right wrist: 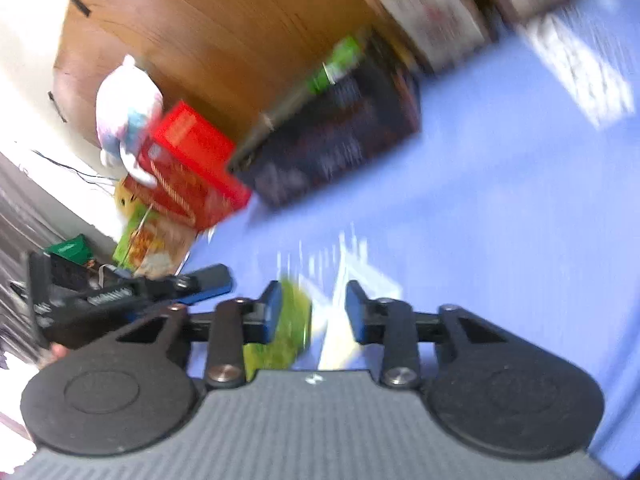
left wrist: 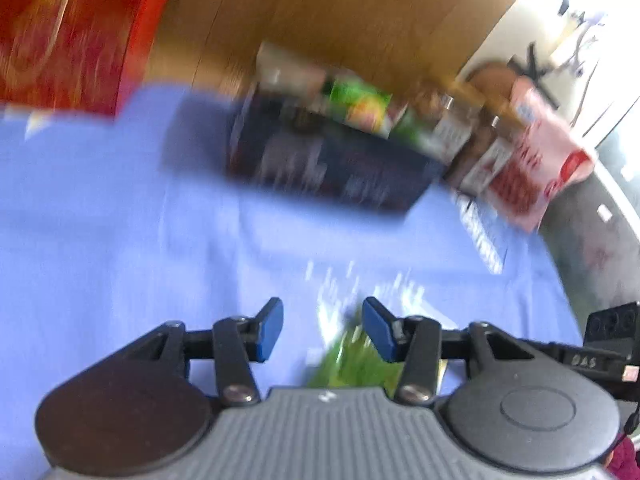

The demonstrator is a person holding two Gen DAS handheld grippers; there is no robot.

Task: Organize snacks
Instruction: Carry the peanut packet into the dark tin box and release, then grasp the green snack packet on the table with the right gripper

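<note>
One dark box (left wrist: 332, 160) (two red boxes (right wrist: 192, 160))

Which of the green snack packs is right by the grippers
The green packet lying flat on the blue cloth, just below both grippers' fingertips. The other green packs stand further off, inside the dark box by the wooden wall.

left claw (left wrist: 322, 330): two blue pads on black linkage arms with silver screw heads, pivoting on two round black discs either side of a ribbed grey housing bearing a small white mark. right claw (right wrist: 312, 310): same build, blue pads, black arms, silver screws, ribbed grey housing. a dark red sleeve (left wrist: 624, 460) sits beside the left claw's right-hand disc.
</note>
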